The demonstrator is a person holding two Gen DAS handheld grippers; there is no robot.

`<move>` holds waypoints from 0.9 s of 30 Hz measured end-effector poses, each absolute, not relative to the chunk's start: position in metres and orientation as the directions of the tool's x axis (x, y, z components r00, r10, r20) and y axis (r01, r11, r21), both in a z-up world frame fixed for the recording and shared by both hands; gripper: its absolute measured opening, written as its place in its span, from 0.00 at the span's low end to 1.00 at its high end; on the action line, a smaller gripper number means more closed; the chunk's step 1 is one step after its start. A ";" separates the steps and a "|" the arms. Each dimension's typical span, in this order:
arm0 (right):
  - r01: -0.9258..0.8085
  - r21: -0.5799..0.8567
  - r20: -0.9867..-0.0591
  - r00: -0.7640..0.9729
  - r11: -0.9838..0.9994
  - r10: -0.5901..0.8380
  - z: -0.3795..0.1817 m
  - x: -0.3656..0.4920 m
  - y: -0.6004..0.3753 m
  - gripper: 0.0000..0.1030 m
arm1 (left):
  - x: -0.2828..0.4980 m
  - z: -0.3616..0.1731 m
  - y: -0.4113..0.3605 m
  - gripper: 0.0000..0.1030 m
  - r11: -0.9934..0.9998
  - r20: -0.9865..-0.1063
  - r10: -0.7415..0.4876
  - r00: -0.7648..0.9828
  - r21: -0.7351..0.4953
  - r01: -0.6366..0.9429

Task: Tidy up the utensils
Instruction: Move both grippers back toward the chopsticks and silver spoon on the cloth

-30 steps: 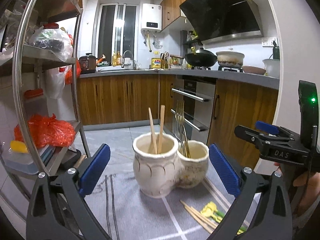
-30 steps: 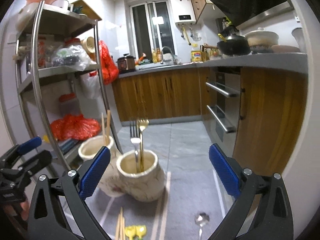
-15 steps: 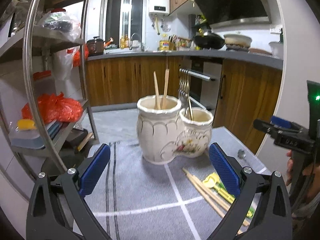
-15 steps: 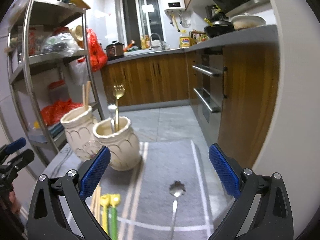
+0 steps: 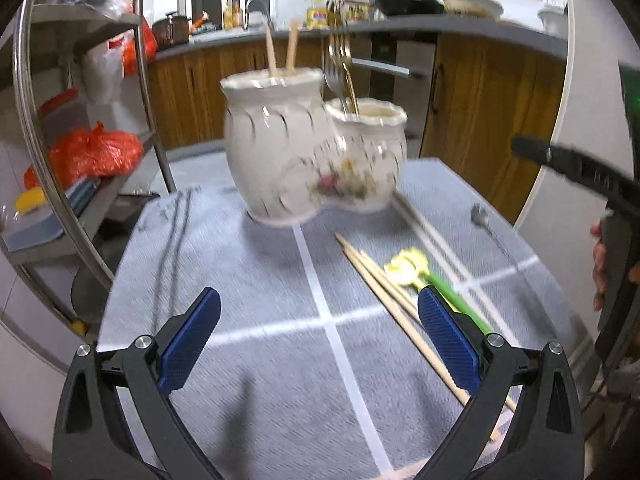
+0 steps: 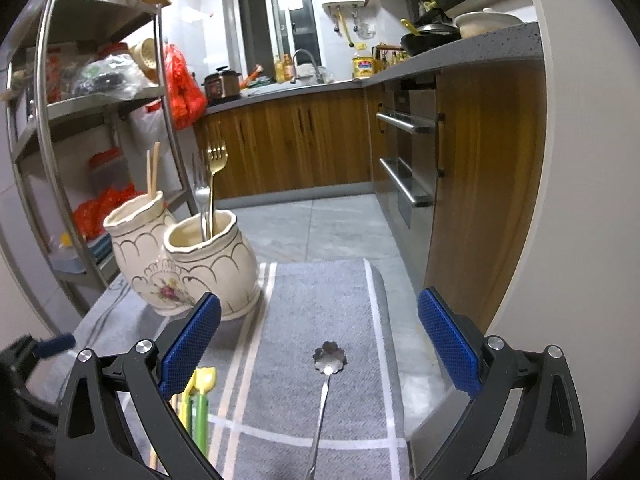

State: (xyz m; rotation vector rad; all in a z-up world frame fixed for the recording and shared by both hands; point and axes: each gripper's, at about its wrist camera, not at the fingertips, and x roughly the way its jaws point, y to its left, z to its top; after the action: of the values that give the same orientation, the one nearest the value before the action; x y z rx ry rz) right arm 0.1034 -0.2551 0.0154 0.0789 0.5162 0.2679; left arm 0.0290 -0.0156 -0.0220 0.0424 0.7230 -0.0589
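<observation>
I hold both grippers above a grey towel with white stripes spread over a small table. My left gripper hangs with its blue-padded fingers spread wide and nothing between them; its view is blurred. My right gripper is likewise spread wide and empty, and in the left view I can see the hand that carries it at the right edge.

At the far end of the towel stands a cream ceramic double-pot utensil holder with painted flowers. Its taller pot holds a pair of light wooden chopsticks standing upright. Its shorter pot holds a silver fork and a gold-coloured fork, tines up.

The rest of the utensils lie loose on the towel. A silver spoon with a flower-shaped bowl lies between my right fingers in the right view, handle pointing towards me. Left of it lie two small yellow-headed plastic spoons with green handles, partly hidden behind my right gripper's left finger. Beside them, in the left view, several loose wooden chopsticks lie slanted, their near ends running under my left gripper's right finger. Another pair of pale chopsticks lies closer to the holder's base.
</observation>
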 end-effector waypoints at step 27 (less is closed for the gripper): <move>-0.223 0.114 -0.614 0.750 0.968 0.245 -0.010 0.119 -0.263 0.95 | 0.035 -0.049 -0.063 0.09 0.995 -0.781 -0.033 0.623 0.033 0.094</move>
State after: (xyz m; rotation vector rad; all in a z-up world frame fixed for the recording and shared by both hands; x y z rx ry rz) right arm 0.1194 -0.2630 -0.0096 0.0346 0.6760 0.2556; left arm 0.0353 -0.0627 -0.0493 0.0731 0.8951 -0.0729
